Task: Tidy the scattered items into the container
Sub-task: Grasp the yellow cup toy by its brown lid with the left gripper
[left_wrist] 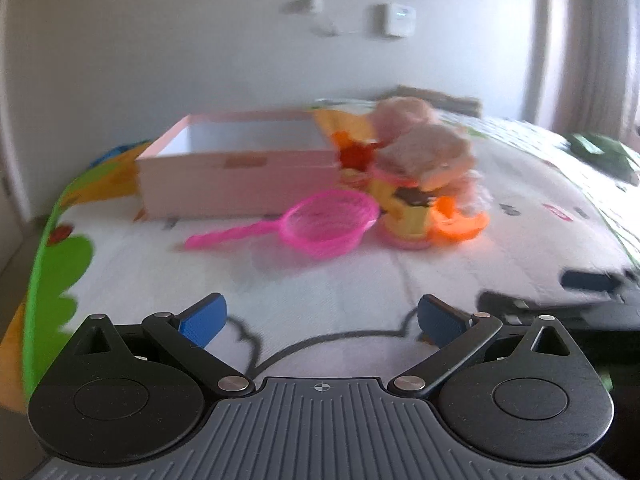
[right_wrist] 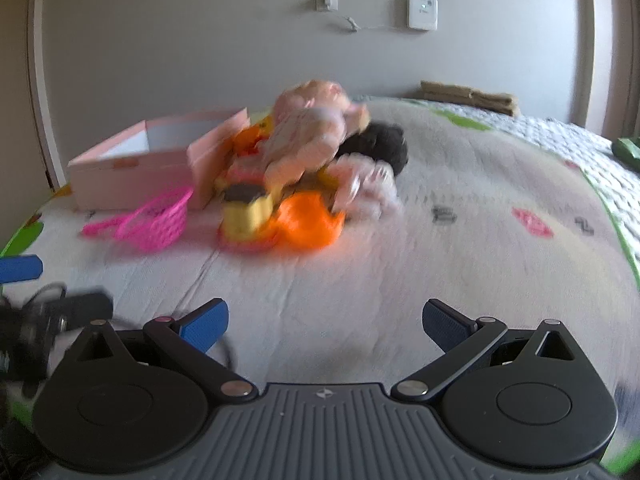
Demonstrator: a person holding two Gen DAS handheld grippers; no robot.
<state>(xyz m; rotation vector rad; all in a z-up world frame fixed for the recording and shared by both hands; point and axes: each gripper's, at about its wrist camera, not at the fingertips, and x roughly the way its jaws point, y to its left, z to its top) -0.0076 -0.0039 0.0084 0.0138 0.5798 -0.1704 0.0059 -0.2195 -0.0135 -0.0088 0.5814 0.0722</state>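
Note:
An open pink box (left_wrist: 236, 176) stands on the play mat, also in the right wrist view (right_wrist: 132, 168). A pink net scoop (left_wrist: 328, 220) (right_wrist: 156, 220) lies in front of it. To its right is a pile: a doll in pink (left_wrist: 424, 148) (right_wrist: 308, 140), a yellow toy (left_wrist: 408, 216) (right_wrist: 248, 212), an orange piece (left_wrist: 460, 224) (right_wrist: 312, 220). My left gripper (left_wrist: 322, 322) is open and empty, well short of the scoop. My right gripper (right_wrist: 326, 320) is open and empty, short of the pile.
The white play mat (left_wrist: 320, 288) has green edges (right_wrist: 616, 232). A folded brown cloth (right_wrist: 468, 96) lies at the far edge by the wall. A dark green thing (left_wrist: 600, 152) lies far right. The other gripper shows at the right edge (left_wrist: 592, 292) and at the left edge (right_wrist: 24, 268).

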